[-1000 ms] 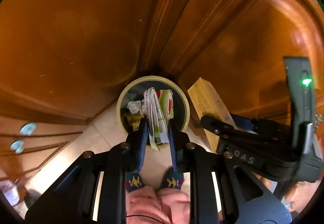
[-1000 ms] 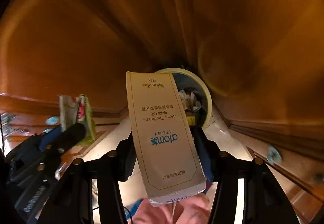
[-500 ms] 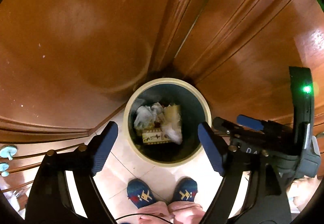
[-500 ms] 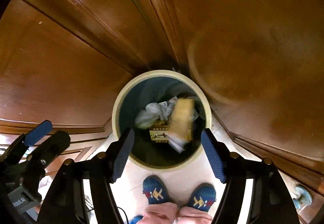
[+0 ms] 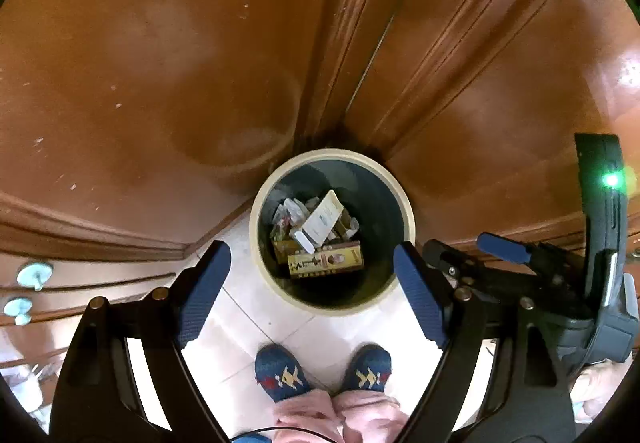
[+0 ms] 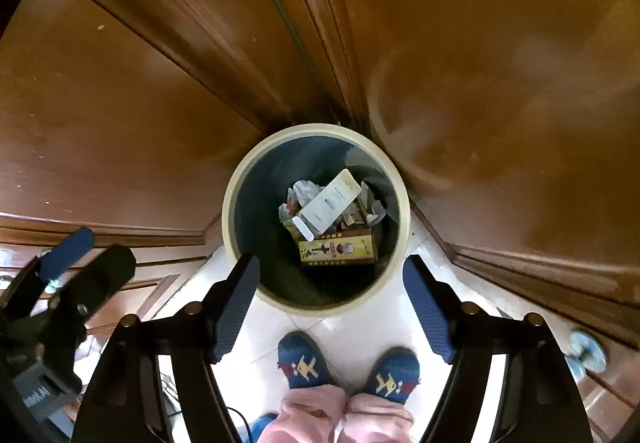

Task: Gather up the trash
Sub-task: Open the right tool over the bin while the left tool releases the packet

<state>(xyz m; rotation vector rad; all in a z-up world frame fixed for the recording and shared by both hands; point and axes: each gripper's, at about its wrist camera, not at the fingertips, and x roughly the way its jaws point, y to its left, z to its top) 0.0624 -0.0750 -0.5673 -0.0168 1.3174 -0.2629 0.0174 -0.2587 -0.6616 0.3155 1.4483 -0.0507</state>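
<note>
A round cream-rimmed bin [image 5: 256,221] [image 6: 230,199] stands on the tiled floor in a wooden corner, seen from above. Inside lie a pale toothpaste box [image 5: 323,218] [image 6: 334,201], a yellow printed box [image 5: 326,263] [image 6: 338,251] and crumpled wrappers [image 5: 286,215] [image 6: 306,189]. My left gripper [image 5: 310,283] is open and empty above the bin's near rim. My right gripper [image 6: 332,291] is open and empty above the same rim. The right gripper also shows in the left wrist view [image 5: 504,247], and the left gripper in the right wrist view [image 6: 68,255].
Wooden door panels [image 5: 160,63] [image 6: 500,63] enclose the bin on the far sides. The person's feet in blue patterned slippers [image 5: 282,373] [image 6: 304,361] stand on pale tiles [image 5: 248,335] just before the bin. Pale blue knobs [image 5: 34,273] [image 6: 584,353] sit on low wooden fronts.
One second ago the left gripper held a wrapper and the right a toothpaste box over the bin. Both opened and the items dropped in. The toothpaste box has since settled on the trash.
</note>
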